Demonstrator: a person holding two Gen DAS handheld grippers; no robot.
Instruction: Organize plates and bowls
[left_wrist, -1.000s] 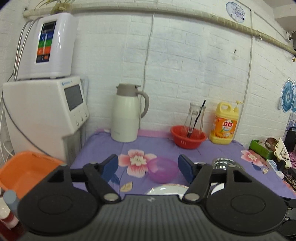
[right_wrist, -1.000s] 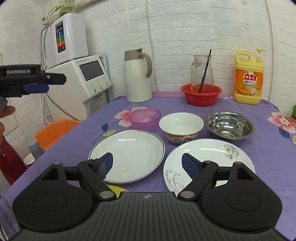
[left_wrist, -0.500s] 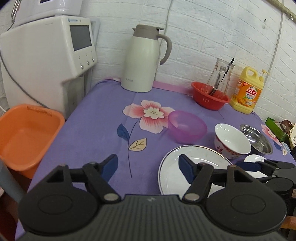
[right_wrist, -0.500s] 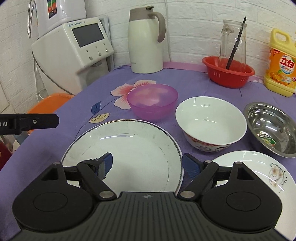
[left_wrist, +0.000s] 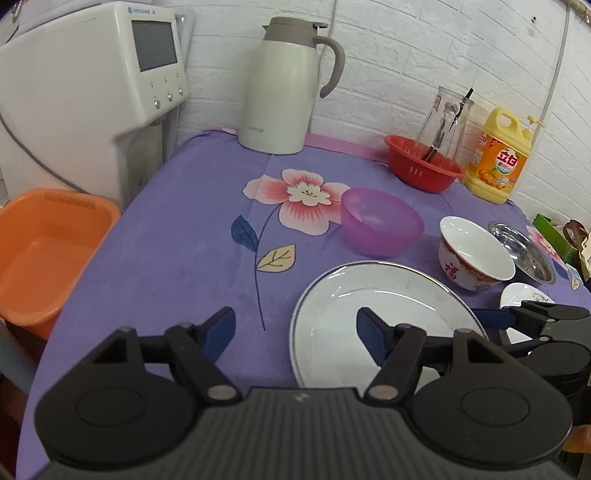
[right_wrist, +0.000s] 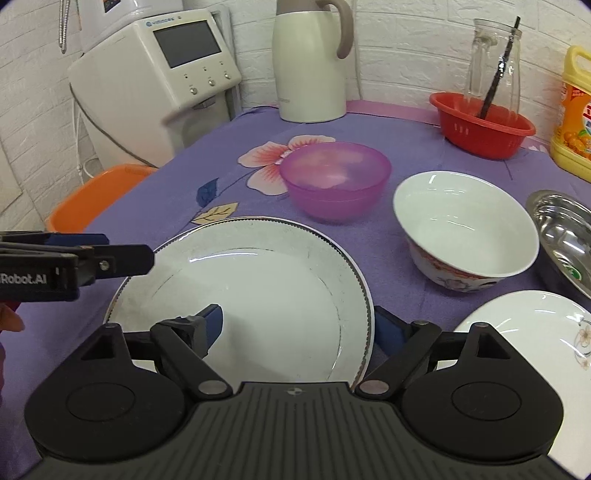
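Note:
A large white plate (left_wrist: 373, 314) (right_wrist: 258, 291) lies on the purple tablecloth near its front edge. Behind it stand a purple plastic bowl (left_wrist: 380, 221) (right_wrist: 336, 181), a white ceramic bowl (left_wrist: 474, 251) (right_wrist: 465, 225) and a steel bowl (left_wrist: 524, 251) (right_wrist: 565, 229). A second white plate (left_wrist: 524, 295) (right_wrist: 535, 332) lies to the right. My left gripper (left_wrist: 295, 330) is open, straddling the large plate's left rim. My right gripper (right_wrist: 299, 326) is open over the large plate's near right part. Each gripper shows in the other's view, the left (right_wrist: 74, 260) and the right (left_wrist: 532, 317).
A white thermos jug (left_wrist: 284, 85), a red basket (left_wrist: 423, 166) holding a glass carafe, and a yellow detergent bottle (left_wrist: 496, 155) stand along the back wall. A white appliance (left_wrist: 85, 74) and an orange tub (left_wrist: 44, 251) are left of the table.
Both grippers have come down and forward toward the large white plate; the left one tilted from facing the wall to facing the table. Both stay open.

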